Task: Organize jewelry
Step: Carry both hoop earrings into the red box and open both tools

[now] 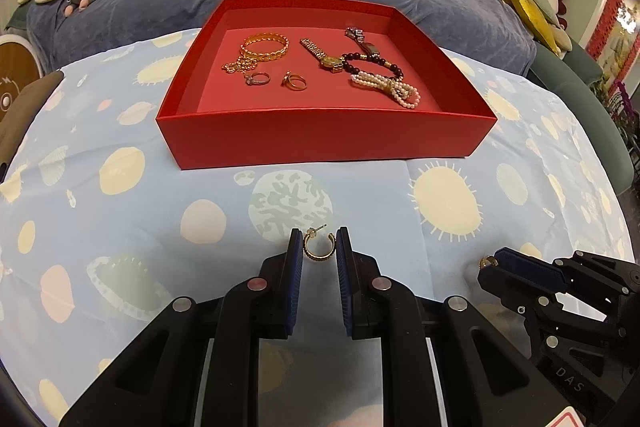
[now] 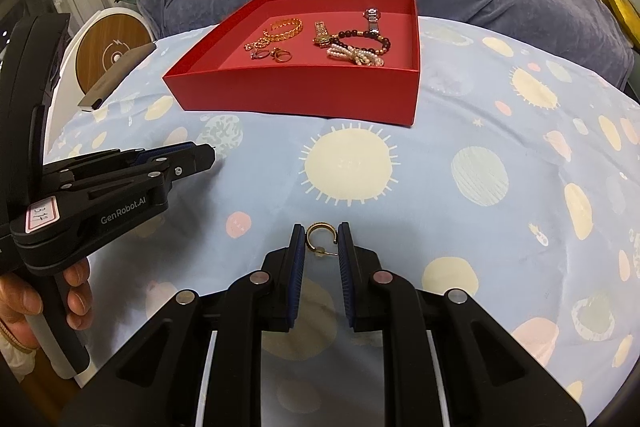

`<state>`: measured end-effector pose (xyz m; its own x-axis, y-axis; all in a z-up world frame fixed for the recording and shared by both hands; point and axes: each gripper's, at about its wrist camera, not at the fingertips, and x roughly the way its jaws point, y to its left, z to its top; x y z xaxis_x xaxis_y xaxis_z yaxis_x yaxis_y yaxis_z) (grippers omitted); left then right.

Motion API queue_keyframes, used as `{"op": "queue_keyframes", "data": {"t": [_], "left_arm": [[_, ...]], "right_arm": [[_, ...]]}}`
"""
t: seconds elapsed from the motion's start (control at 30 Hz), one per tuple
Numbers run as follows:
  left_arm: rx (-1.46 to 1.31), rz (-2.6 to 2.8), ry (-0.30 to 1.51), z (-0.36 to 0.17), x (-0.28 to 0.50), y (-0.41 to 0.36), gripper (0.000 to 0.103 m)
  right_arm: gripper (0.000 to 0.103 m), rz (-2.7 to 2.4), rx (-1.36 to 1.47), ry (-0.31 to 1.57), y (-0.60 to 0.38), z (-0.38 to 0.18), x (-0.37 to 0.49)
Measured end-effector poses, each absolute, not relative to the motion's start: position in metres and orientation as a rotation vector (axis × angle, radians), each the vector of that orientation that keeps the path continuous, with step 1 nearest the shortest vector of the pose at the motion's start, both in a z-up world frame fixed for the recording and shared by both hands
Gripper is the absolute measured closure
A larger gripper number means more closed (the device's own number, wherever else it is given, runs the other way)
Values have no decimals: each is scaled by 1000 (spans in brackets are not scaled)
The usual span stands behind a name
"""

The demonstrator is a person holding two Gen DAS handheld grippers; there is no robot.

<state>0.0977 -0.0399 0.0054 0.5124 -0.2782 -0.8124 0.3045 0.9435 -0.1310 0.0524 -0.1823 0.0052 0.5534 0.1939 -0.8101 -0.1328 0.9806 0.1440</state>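
Two hoop earrings are pinched, one per gripper: left gripper (image 1: 319, 245) grasps one earring (image 1: 318, 245), right gripper (image 2: 322, 239) the other earring (image 2: 321, 235). Thin edge contact risks twisting or dropping short of the red box (image 1: 320, 141).

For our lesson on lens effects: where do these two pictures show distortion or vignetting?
Left wrist view: the red box bulges, its straight walls curved, and the corners of the picture go black. Right wrist view: the tablecloth domes like a globe, with the same dark corners.
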Motion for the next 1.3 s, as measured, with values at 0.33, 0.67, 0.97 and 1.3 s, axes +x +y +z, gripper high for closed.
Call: {"op": "queue_keyframes", "data": {"t": [0.33, 0.67, 0.97, 1.3], "left_arm": [[29, -357, 946, 16, 96, -40, 89], [18, -353, 916, 27, 96, -37, 89], [-39, -336, 849, 60, 114, -22, 89], [-33, -280, 802, 81, 159, -9, 89]], "right_arm": [[87, 185, 84, 931, -183, 19, 59], [87, 173, 97, 896, -186, 32, 67], [87, 158, 110, 839, -193, 58, 88], [87, 166, 100, 768, -185, 86, 142]]}}
